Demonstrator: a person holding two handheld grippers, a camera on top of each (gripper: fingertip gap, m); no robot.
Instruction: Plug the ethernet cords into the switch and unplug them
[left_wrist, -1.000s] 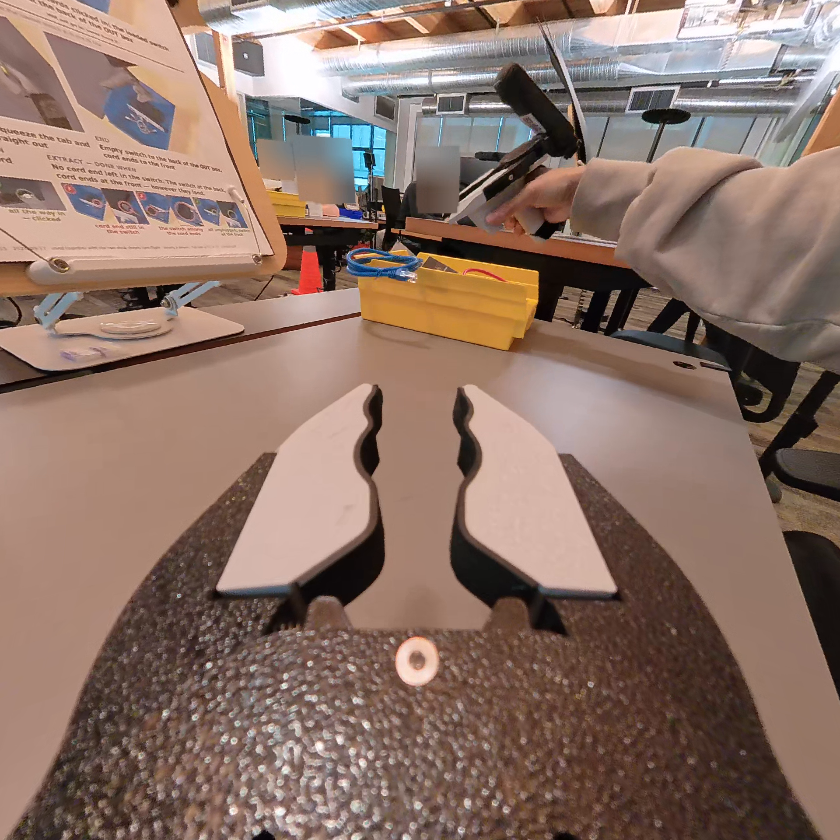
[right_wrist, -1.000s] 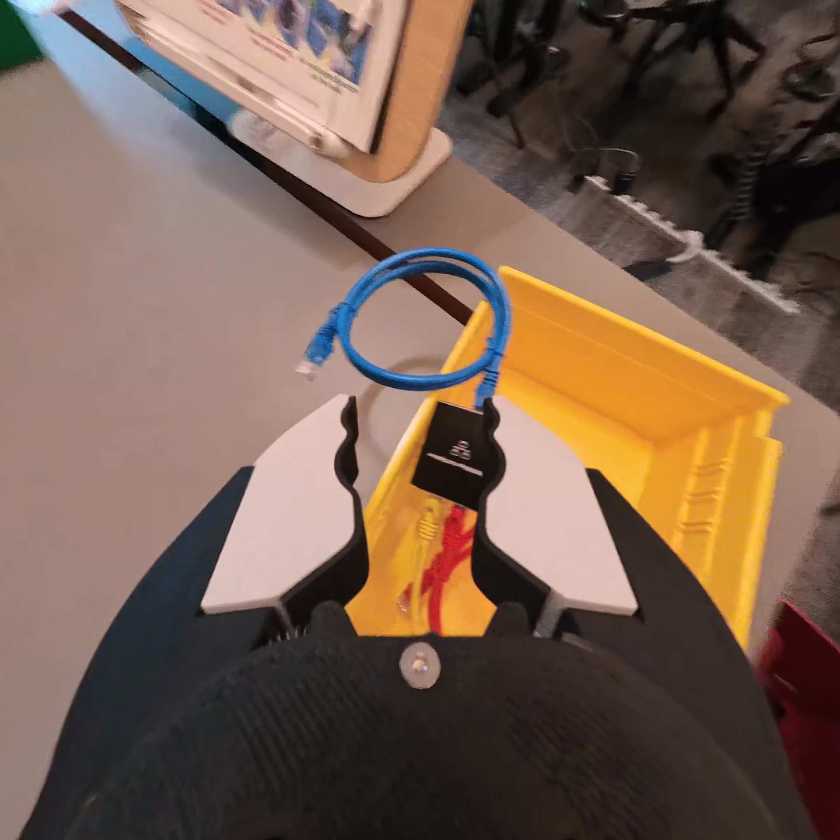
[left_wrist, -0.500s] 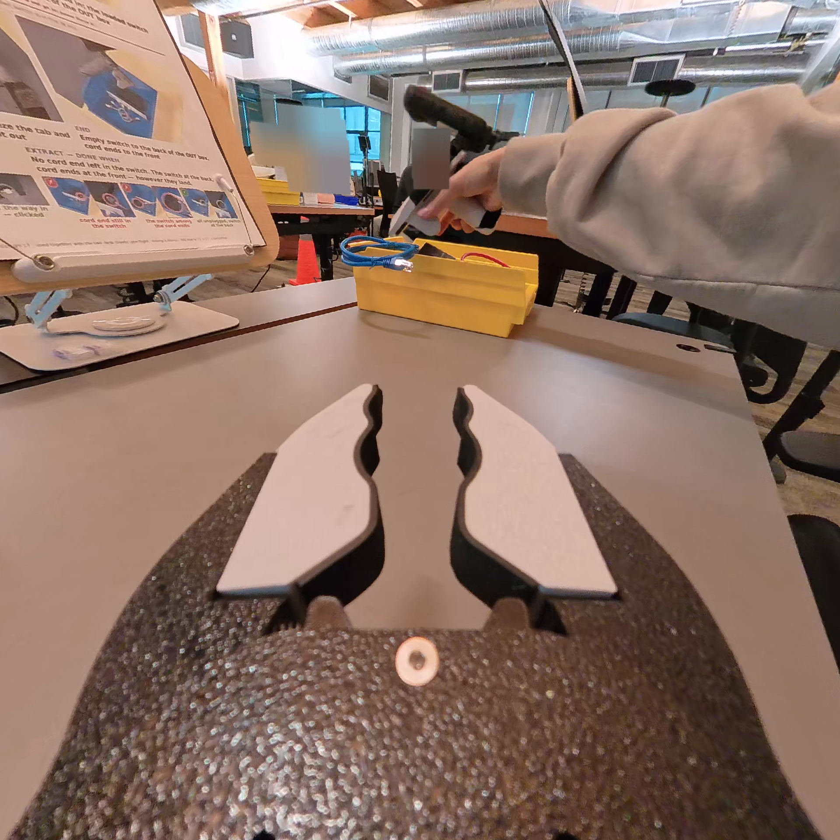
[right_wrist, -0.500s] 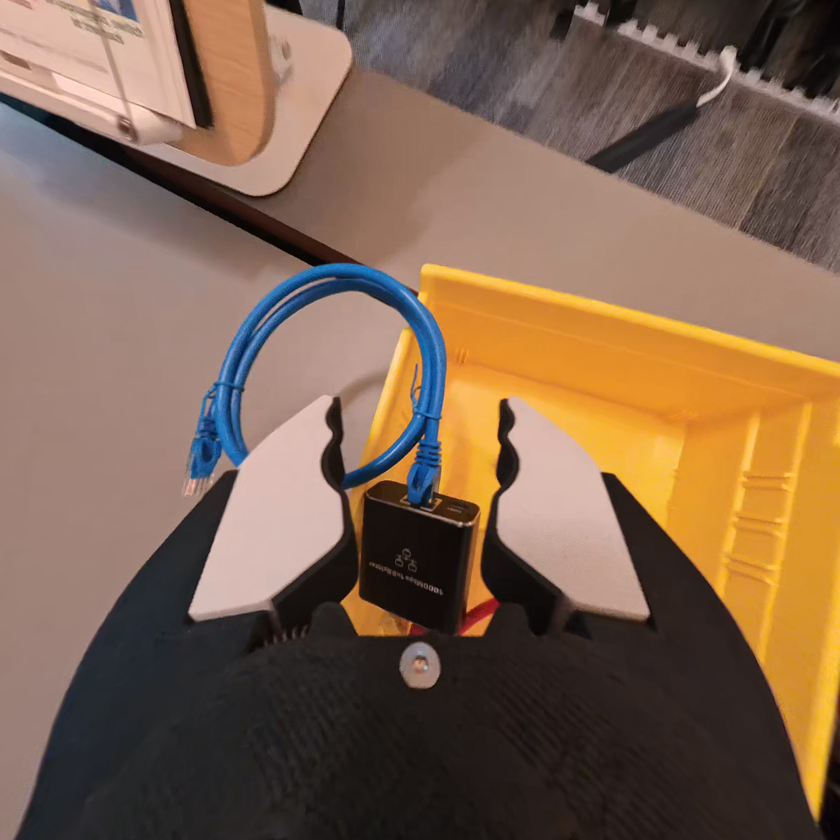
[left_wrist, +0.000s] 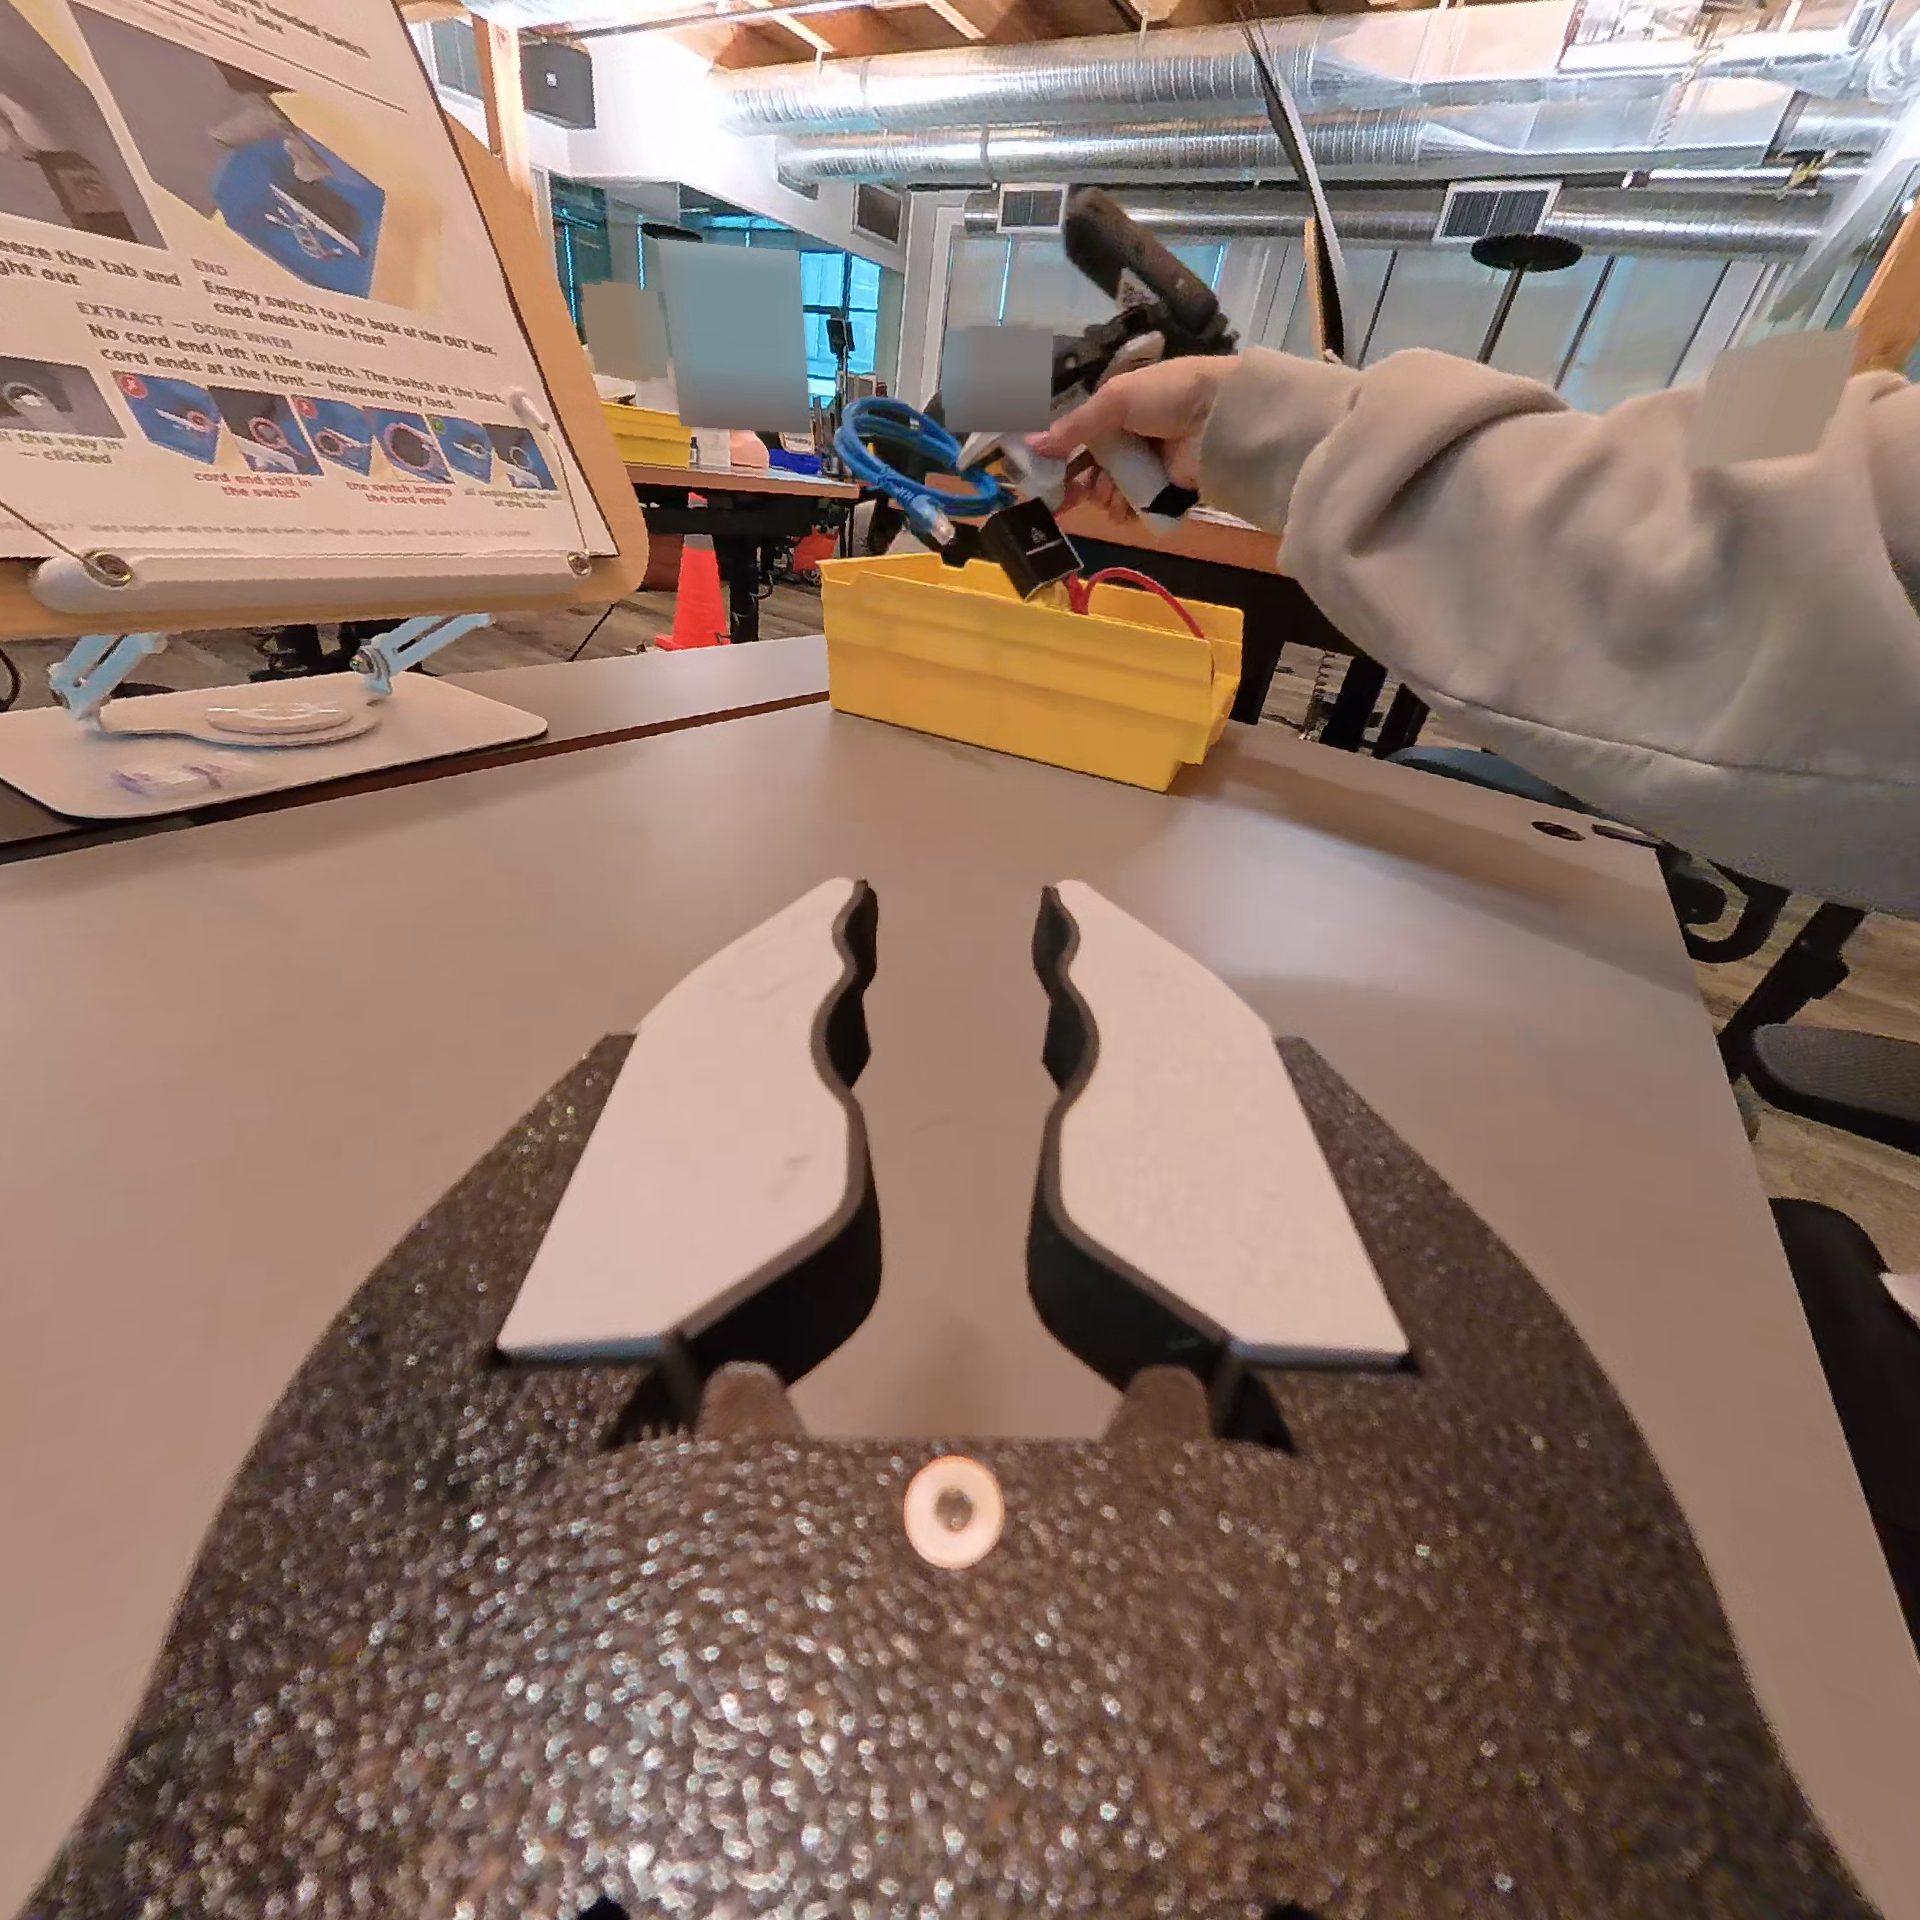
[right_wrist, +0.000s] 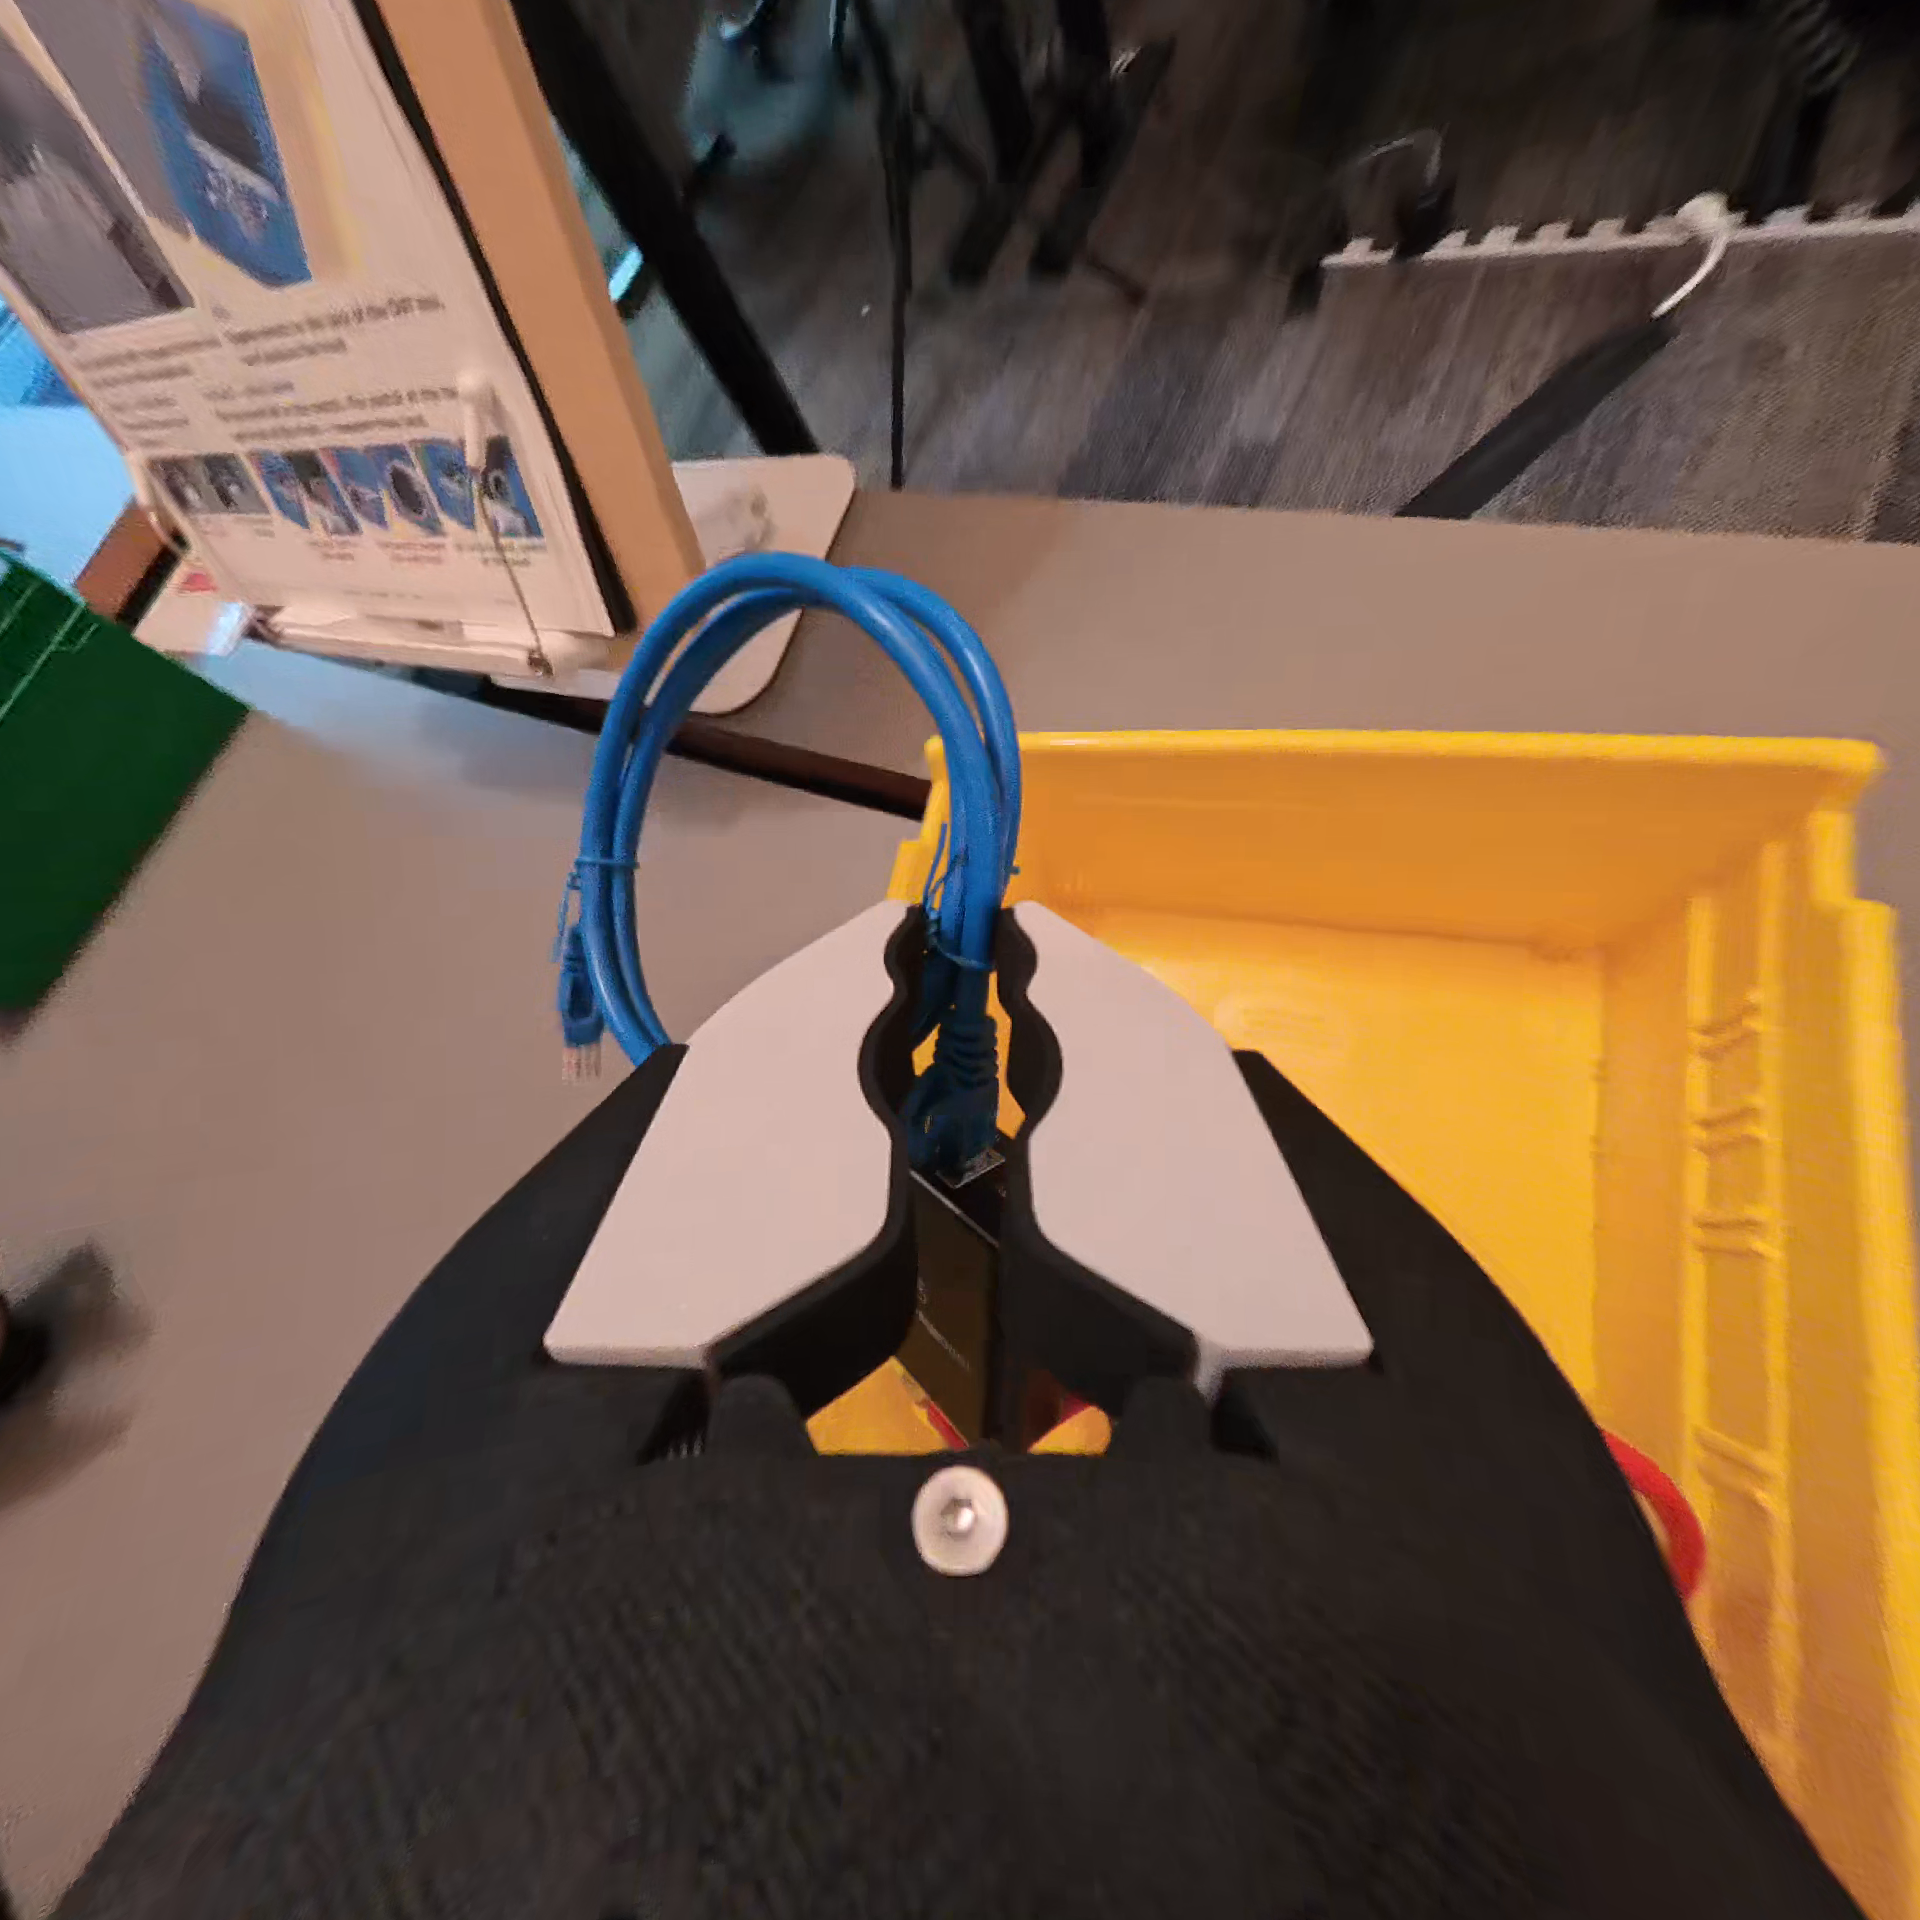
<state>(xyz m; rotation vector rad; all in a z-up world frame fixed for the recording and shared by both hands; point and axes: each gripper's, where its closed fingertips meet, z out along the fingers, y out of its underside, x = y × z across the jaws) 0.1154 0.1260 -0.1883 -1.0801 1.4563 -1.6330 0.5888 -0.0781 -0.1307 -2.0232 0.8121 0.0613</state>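
My right gripper (right_wrist: 958, 920) is shut on the black switch (right_wrist: 954, 1283) and holds it above the yellow bin (right_wrist: 1455, 821). A coiled blue ethernet cord (right_wrist: 800, 623) has one end plugged into the switch, and its other end (right_wrist: 579, 1029) hangs free. In the left wrist view the switch (left_wrist: 1032, 543) and blue cord (left_wrist: 894, 457) hang from the far right gripper (left_wrist: 1013, 473) over the yellow bin (left_wrist: 997, 675). A red cord (left_wrist: 1143, 597) lies in the bin. My left gripper (left_wrist: 951, 914) is open and empty, low over the grey table (left_wrist: 416, 935).
An instruction sheet on a wooden stand (left_wrist: 260, 312) rises at the table's far left, on a white base (left_wrist: 270, 727). A person's grey sleeve (left_wrist: 1558, 582) reaches across from the right. A green box (right_wrist: 83, 821) stands left in the right wrist view. Office chairs (left_wrist: 1849, 1081) stand beyond the right edge. Across from one pair of fingers to the other is roughly 50 centimetres.
My right gripper closed on the switch and lifted it out of the bin, with the blue cord still plugged in. My left gripper stayed open over the table.
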